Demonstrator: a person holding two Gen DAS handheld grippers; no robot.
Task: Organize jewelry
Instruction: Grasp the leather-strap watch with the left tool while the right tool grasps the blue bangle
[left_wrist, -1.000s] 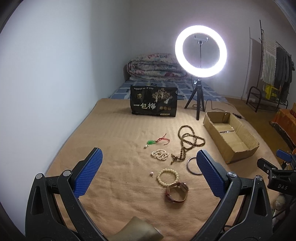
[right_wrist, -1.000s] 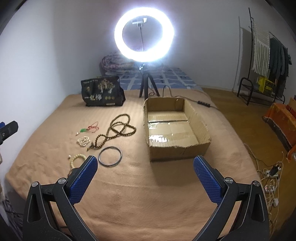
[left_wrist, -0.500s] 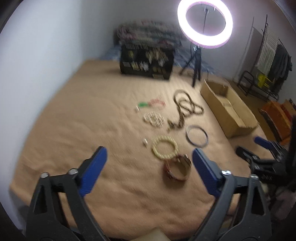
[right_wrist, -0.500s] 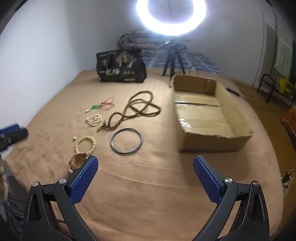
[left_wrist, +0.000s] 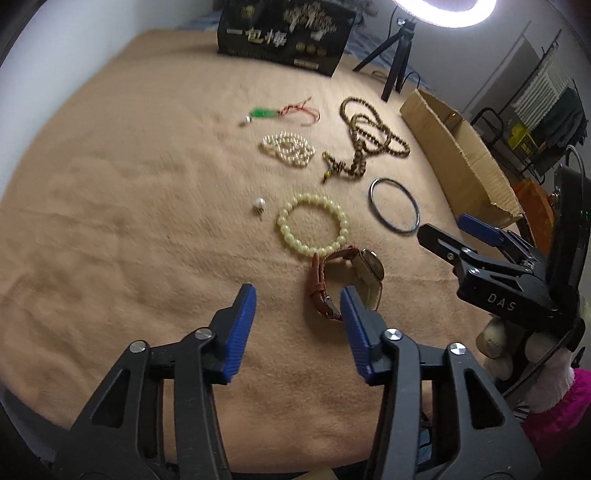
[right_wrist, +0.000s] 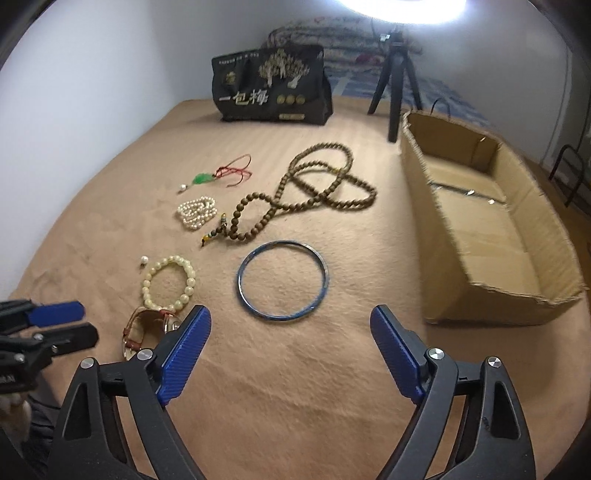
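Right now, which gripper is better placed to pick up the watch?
Left gripper: open, its right finger already beside the watch. The right gripper faces the blue bangle instead.

A matt, napped tan blanket (right_wrist: 295, 387) covers the bed. The cardboard box (right_wrist: 491, 236) is dull brown paperboard with a torn, ragged rim and glossy tape on its floor. The bangle (right_wrist: 283, 283) looks like smooth metal with a bluish sheen. The long necklace (right_wrist: 314, 192) has brown, wood-like matt beads. The pale bracelet (left_wrist: 313, 225) has smooth, glossy cream beads, and the pearl strand (left_wrist: 288, 147) shines softly. The watch (left_wrist: 347, 282) has a brown leather-like strap and a shiny case. Each claw, left (left_wrist: 297, 325) and right (right_wrist: 291, 354), has ribbed blue pads (right_wrist: 184, 354) on matt black plastic arms with bright metal rivets.
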